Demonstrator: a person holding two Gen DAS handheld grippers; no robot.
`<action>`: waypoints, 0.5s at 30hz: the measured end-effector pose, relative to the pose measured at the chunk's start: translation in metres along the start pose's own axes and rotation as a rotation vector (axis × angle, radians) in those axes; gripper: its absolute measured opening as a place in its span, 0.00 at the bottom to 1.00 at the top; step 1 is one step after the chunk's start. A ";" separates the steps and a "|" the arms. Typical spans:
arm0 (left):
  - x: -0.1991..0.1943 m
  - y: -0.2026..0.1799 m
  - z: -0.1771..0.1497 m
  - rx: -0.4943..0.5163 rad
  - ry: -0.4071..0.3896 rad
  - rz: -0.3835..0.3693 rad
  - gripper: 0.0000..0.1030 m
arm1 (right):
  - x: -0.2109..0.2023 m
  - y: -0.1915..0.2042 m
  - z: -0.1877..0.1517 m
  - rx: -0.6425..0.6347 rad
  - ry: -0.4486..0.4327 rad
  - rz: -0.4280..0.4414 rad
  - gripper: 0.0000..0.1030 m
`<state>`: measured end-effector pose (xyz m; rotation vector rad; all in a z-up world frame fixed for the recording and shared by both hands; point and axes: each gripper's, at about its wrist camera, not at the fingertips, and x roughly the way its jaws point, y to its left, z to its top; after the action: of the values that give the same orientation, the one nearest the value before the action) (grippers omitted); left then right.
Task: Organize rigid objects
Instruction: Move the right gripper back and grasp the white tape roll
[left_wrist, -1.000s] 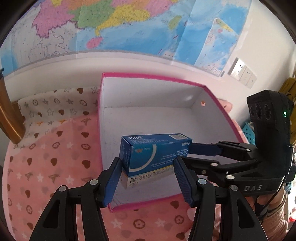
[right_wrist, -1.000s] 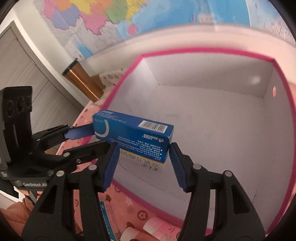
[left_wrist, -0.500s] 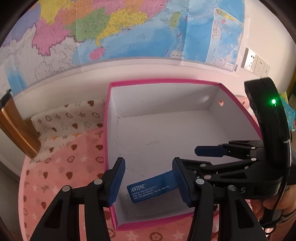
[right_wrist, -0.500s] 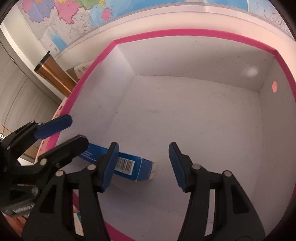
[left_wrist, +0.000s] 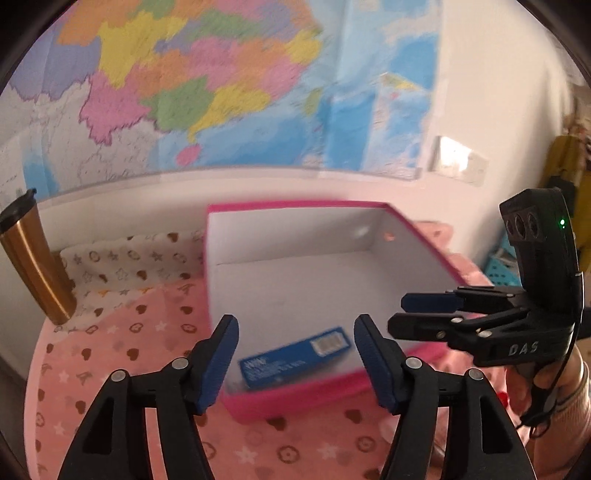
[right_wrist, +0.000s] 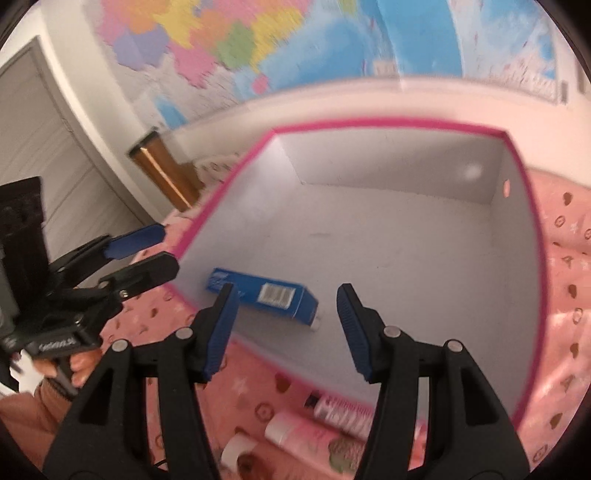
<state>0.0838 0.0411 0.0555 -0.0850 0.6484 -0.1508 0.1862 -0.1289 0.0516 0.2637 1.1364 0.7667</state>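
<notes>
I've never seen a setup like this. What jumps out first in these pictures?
Probably the big pink-rimmed box with white walls, sitting on a pink heart-print cloth. Inside, near its front corner, lies a single blue carton. In front, both the left gripper and the right gripper have their blue-padded fingers spread wide and hold nothing; a colourful map fills the wall behind.

We see the carton (left_wrist: 295, 356) lying flat in the box (left_wrist: 295, 206), at its near-left corner. Flask (left_wrist: 35, 258) stands left of box; tubes (right_wrist: 314, 432) lie before it.
</notes>
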 end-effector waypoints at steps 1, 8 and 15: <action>-0.004 -0.004 -0.003 0.009 -0.007 -0.016 0.66 | -0.009 0.002 -0.006 -0.009 -0.011 0.003 0.56; -0.018 -0.033 -0.036 0.048 0.027 -0.130 0.67 | -0.054 0.011 -0.052 -0.065 -0.053 -0.012 0.56; -0.011 -0.061 -0.075 0.043 0.121 -0.232 0.67 | -0.068 0.001 -0.111 -0.056 0.022 -0.067 0.56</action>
<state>0.0226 -0.0193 0.0103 -0.1103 0.7550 -0.3954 0.0731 -0.1936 0.0534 0.1692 1.1371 0.7423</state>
